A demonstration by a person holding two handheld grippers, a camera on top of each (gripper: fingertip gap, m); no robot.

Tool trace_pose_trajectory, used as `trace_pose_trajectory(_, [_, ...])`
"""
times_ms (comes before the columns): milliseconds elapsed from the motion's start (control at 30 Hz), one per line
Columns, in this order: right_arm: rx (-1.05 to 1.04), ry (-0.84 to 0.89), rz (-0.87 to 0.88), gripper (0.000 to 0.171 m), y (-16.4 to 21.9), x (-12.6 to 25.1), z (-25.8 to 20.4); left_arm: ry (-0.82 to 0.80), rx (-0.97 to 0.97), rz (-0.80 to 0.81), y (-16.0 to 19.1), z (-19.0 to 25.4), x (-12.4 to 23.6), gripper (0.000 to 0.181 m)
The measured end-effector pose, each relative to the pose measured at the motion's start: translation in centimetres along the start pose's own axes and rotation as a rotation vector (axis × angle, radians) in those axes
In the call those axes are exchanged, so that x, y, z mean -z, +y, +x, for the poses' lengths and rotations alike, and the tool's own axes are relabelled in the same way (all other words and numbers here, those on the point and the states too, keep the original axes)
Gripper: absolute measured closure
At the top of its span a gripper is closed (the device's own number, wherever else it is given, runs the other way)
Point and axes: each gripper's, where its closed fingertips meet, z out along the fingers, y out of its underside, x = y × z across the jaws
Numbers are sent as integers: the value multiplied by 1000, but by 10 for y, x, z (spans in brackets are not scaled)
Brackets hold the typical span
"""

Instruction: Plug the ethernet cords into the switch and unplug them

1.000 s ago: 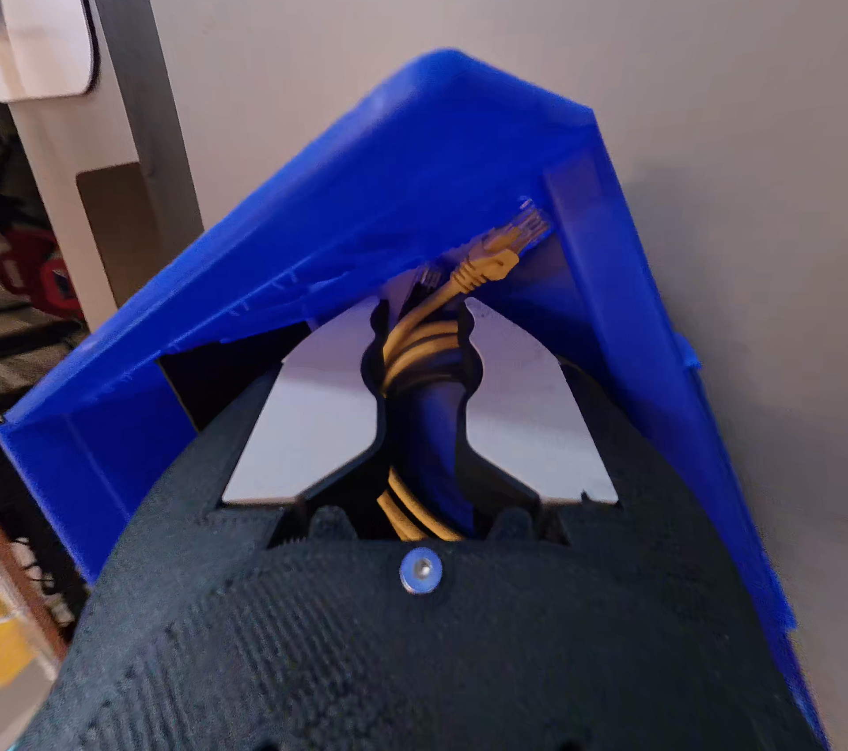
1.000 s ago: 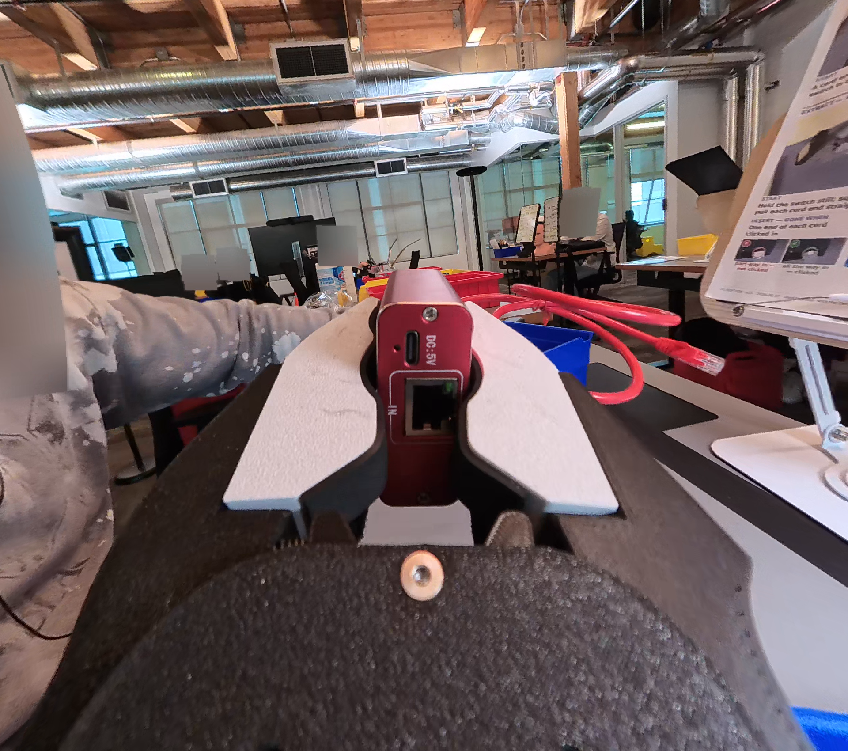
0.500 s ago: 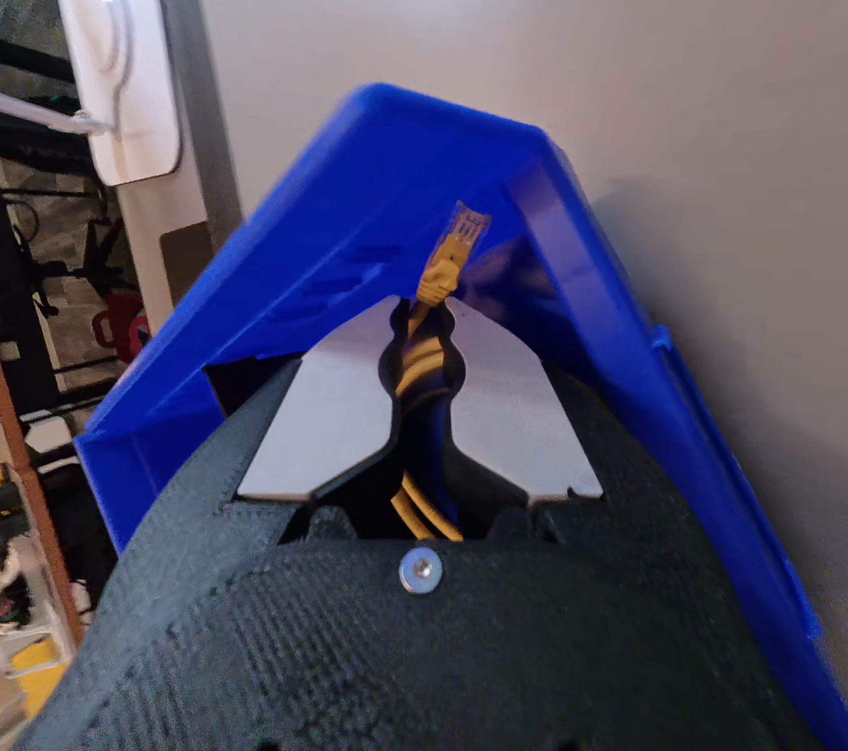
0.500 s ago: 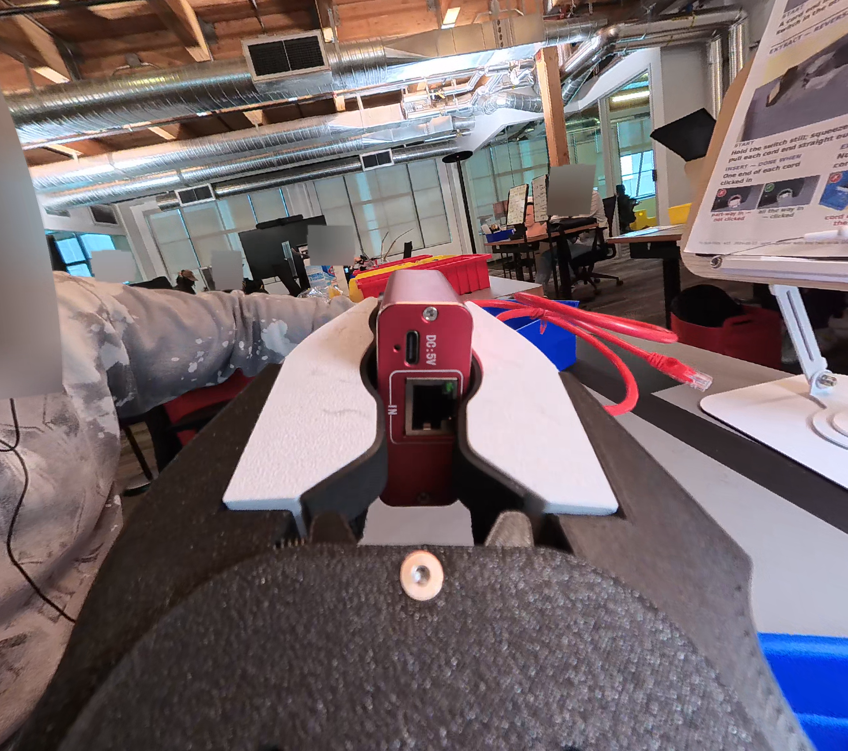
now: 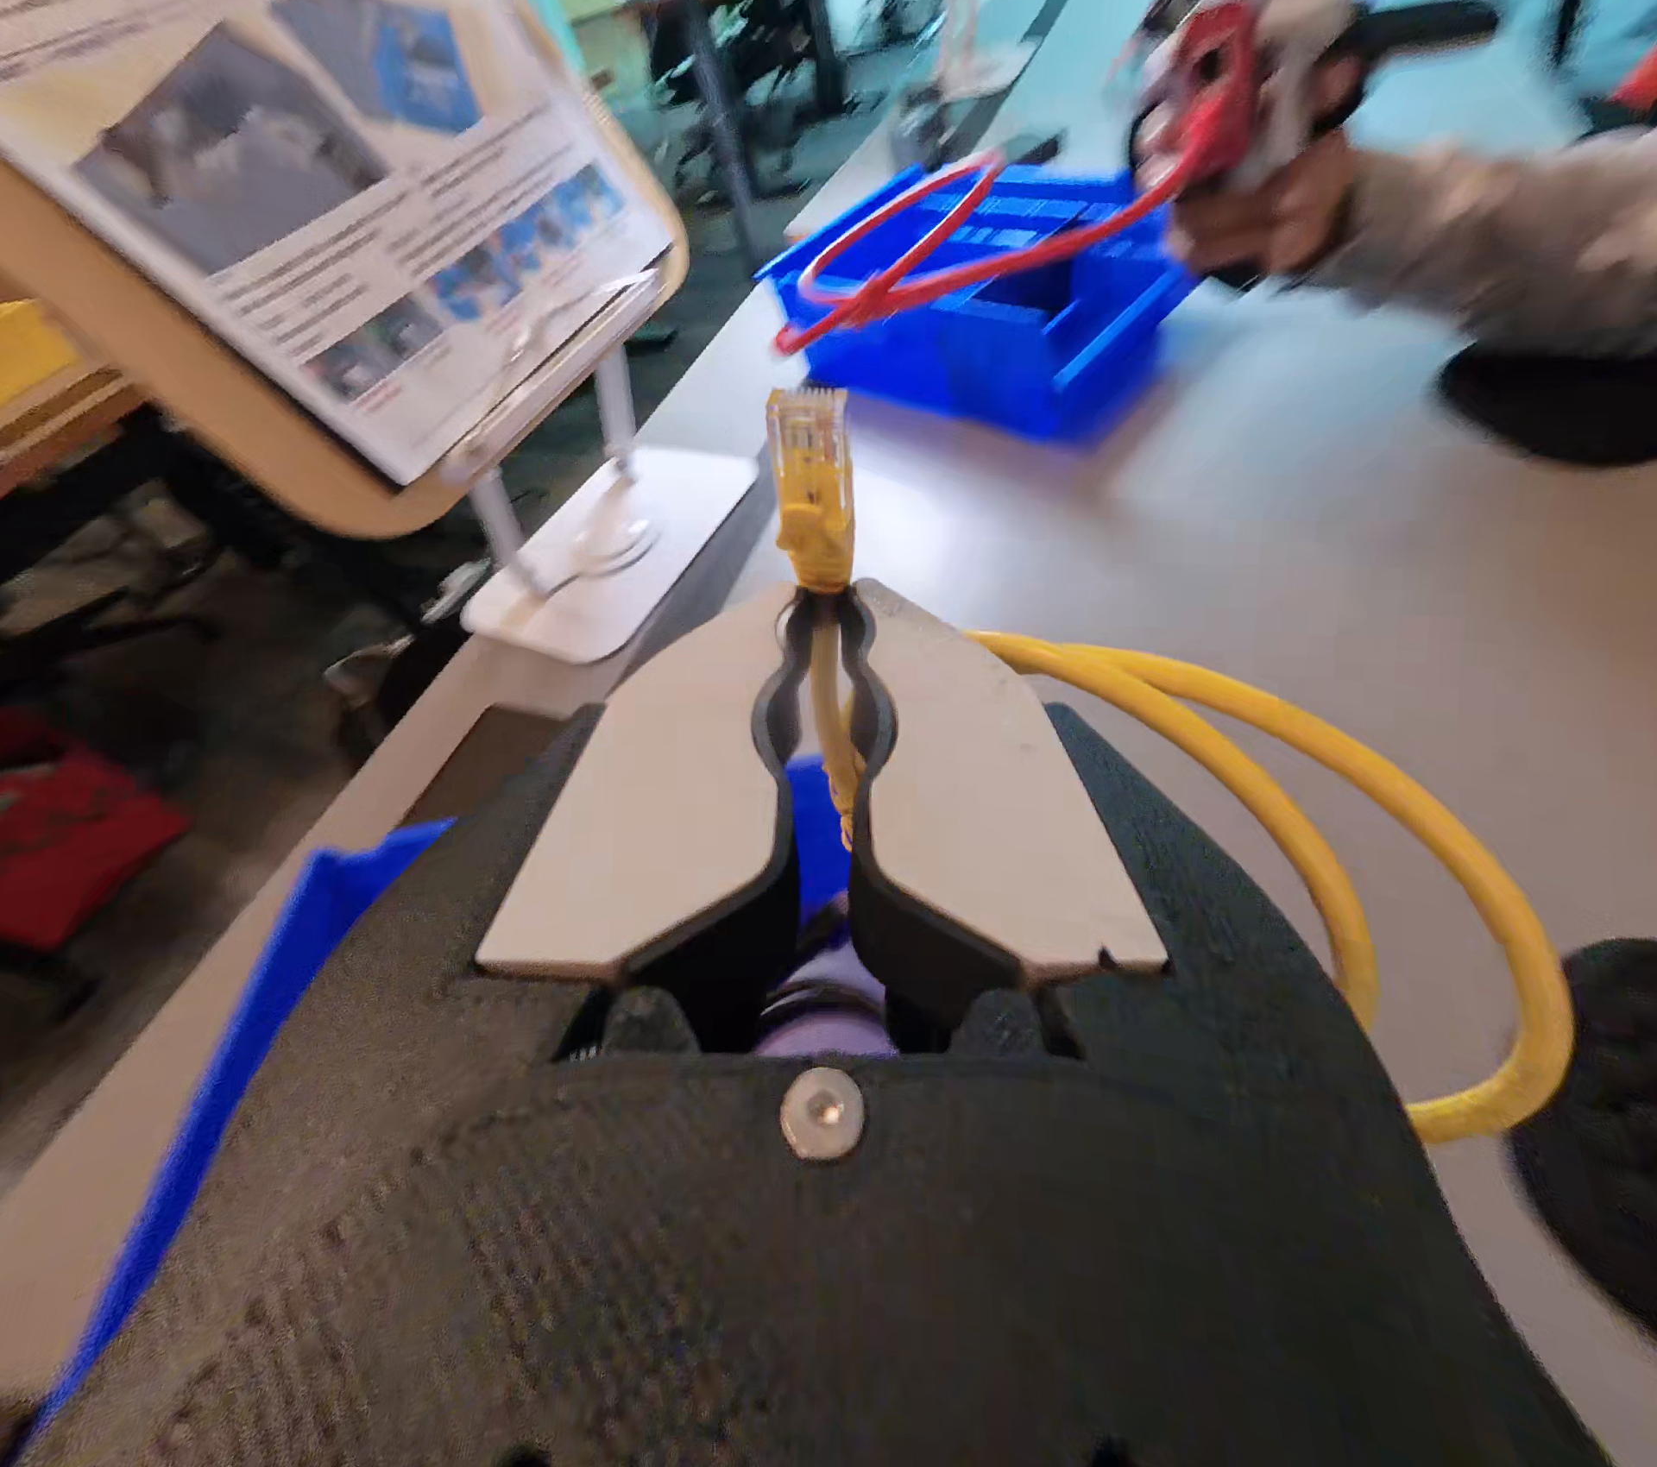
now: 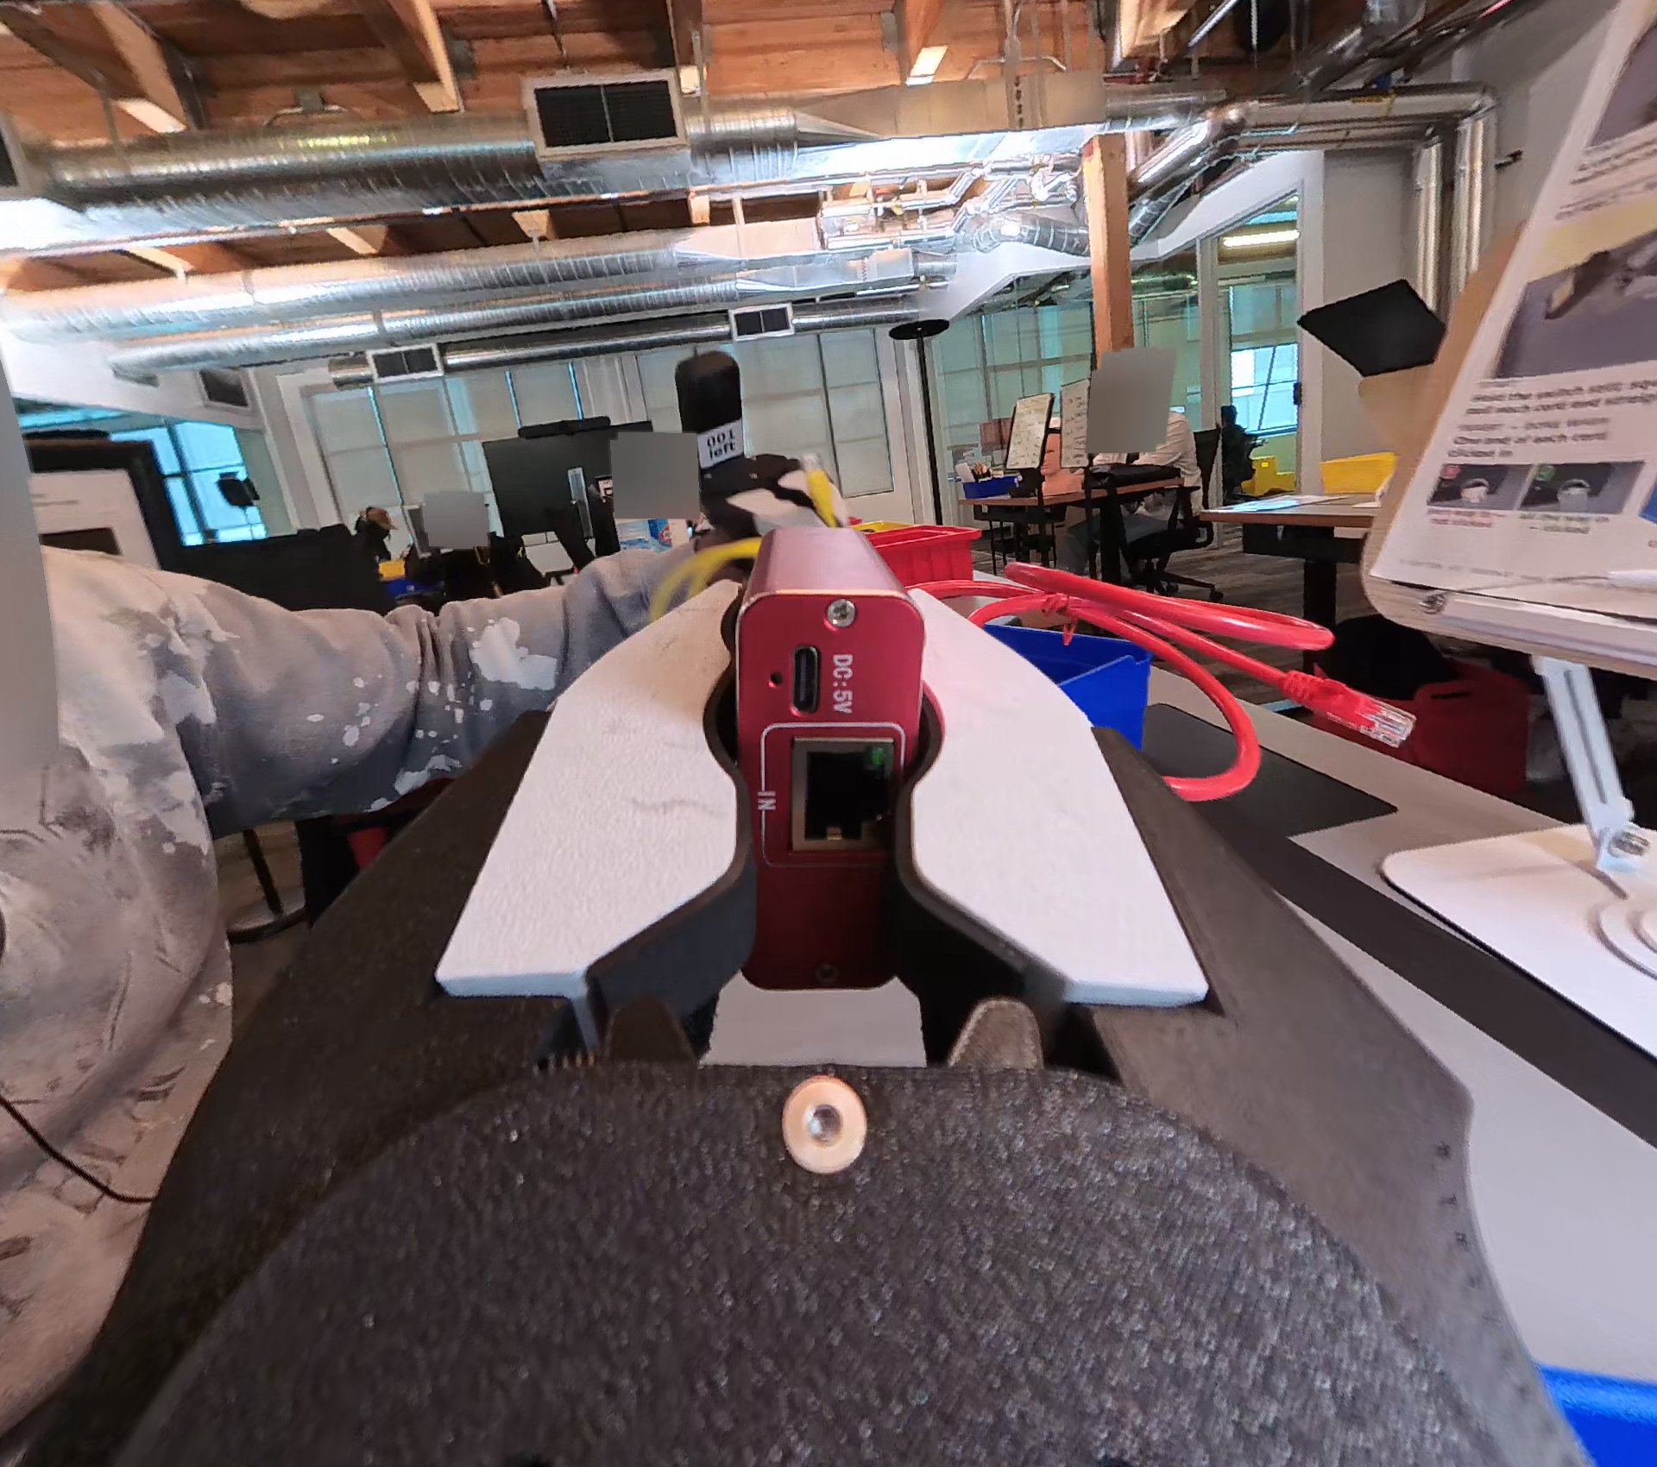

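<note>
My left gripper [image 5: 825, 604] is shut on a yellow ethernet cord [image 5: 1345, 778] just behind its clear plug [image 5: 807, 438], which points up and forward; the cord loops off to the right. My right gripper [image 6: 829, 617] is shut on a red switch [image 6: 829, 778], held upright with one empty port facing the camera. A red cord [image 6: 1192, 635] runs from the switch's far side, its free plug [image 6: 1363, 716] hanging over the table. In the left wrist view the switch [image 5: 1206, 79] and the red cord [image 5: 906, 249] show blurred at the upper right. The left gripper [image 6: 789, 500] shows behind the switch.
A blue bin [image 5: 986, 321] stands on the grey table [image 5: 1255, 545] ahead. Another blue bin's edge [image 5: 269, 1003] is below my left gripper. An instruction sheet on a white stand [image 5: 610, 554] is at the left. A person's sleeved arm [image 6: 269, 698] reaches across.
My left gripper has lifted out of the blue bin with the yellow cord and swung to face the table and the switch. The right gripper holds the switch nearly still.
</note>
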Motion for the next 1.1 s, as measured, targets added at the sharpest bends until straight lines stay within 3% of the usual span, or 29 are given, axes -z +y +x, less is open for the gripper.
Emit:
trace_pose_trajectory(200, [47, -107, -99, 141, 16, -11, -25, 386, 201, 119, -32, 106, -40, 175])
trace_pose_trajectory(333, [65, -242, -227, 142, 39, -14, -48, 668, 328, 38, -26, 187, -81, 175])
trace_pose_trajectory(467, [31, -363, -335, 142, 60, -7, -70, 860, 416, -128, -15, 240, -106, 175])
trace_pose_trajectory(767, [9, -521, -533, 142, 107, 9, -103, 1072, 611, -488, 9, 281, -126, 175])
trace_pose_trajectory(1100, [37, -675, -654, 141, 129, 11, -130, 1259, 629, -604, 30, 305, -129, 175])
